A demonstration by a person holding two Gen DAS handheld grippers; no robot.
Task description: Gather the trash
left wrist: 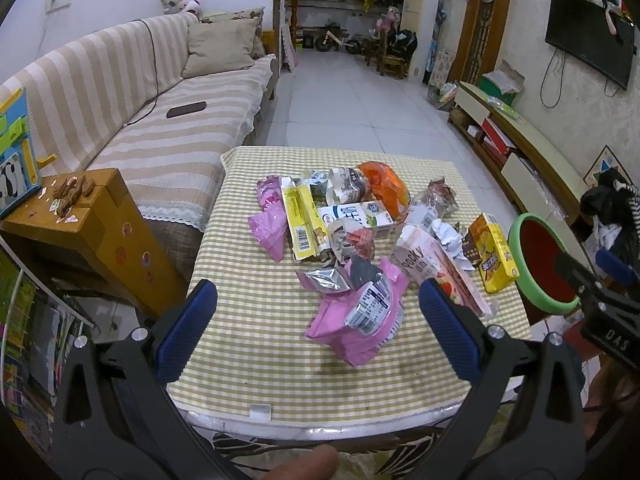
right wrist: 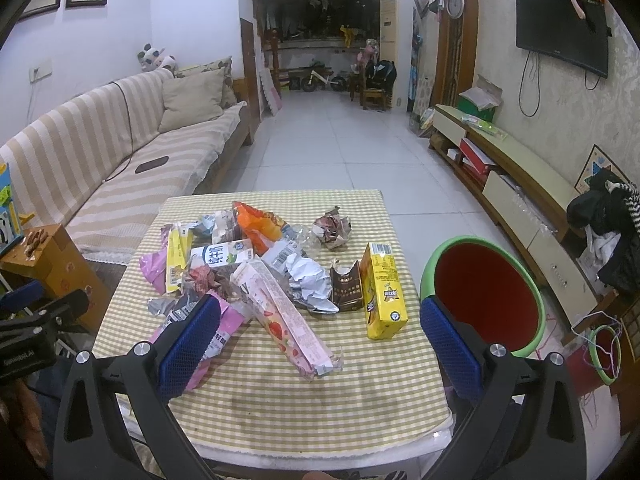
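A heap of trash lies on the checked tablecloth (left wrist: pixel 280 364) (right wrist: pixel 320 392): a pink wrapper (left wrist: pixel 360 320) nearest me, a Pocky box (left wrist: pixel 436 272) (right wrist: pixel 280 316), a yellow carton (left wrist: pixel 494 258) (right wrist: pixel 382 290), a milk carton (left wrist: pixel 356 216) (right wrist: pixel 222 256), crumpled foil (right wrist: pixel 306 276) and an orange bag (left wrist: pixel 384 186) (right wrist: pixel 258 226). A green-rimmed red bin (left wrist: pixel 546 264) (right wrist: pixel 484 296) stands off the table's right edge. My left gripper (left wrist: pixel 318 320) hangs open over the near table, above the pink wrapper. My right gripper (right wrist: pixel 320 336) is open too, holding nothing, over the near right part.
A striped sofa (left wrist: pixel 132 120) runs along the left, with a wooden box (left wrist: pixel 100 232) beside the table. A TV cabinet (right wrist: pixel 516 184) lines the right wall. A green hoop (right wrist: pixel 606 354) lies on the floor past the bin. Tiled floor (right wrist: pixel 340 148) stretches beyond the table.
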